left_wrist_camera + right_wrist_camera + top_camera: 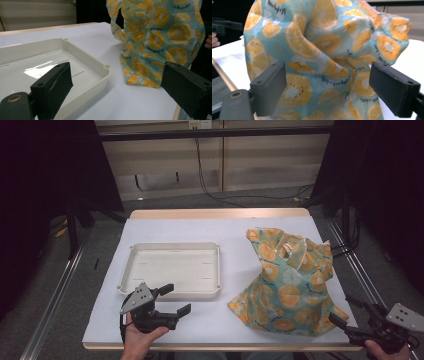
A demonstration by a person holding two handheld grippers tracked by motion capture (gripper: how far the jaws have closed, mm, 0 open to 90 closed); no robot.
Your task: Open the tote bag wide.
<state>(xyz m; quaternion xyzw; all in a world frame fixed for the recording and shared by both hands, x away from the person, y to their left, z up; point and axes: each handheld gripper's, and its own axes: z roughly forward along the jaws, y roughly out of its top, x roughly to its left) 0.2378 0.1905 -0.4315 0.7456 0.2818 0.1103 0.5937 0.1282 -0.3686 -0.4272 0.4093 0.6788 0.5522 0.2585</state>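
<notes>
A teal cloth bag (pixel 287 280) printed with orange slices stands crumpled on the right half of the white mat. A cream plastic tray (pixel 172 267) lies empty at centre-left. My left gripper (pixel 175 299) is held just in front of the tray's near edge, jaws open and empty. In the left gripper view, the left gripper (pixel 117 83) faces the tray's corner (pixel 106 67) and the bag (pixel 155 35). My right gripper (pixel 342 311) sits at the bag's near right corner, open. In the right gripper view, the right gripper (pixel 327 85) has the bag (pixel 322 47) close ahead between its spread jaws, with the pads apart from the cloth.
The white mat (pixel 230 232) covers a wooden table with its front edge (pixel 220 346) close to both hands. Metal rails run along both sides on the floor. Cables hang at the back wall. Bare mat lies between tray and bag.
</notes>
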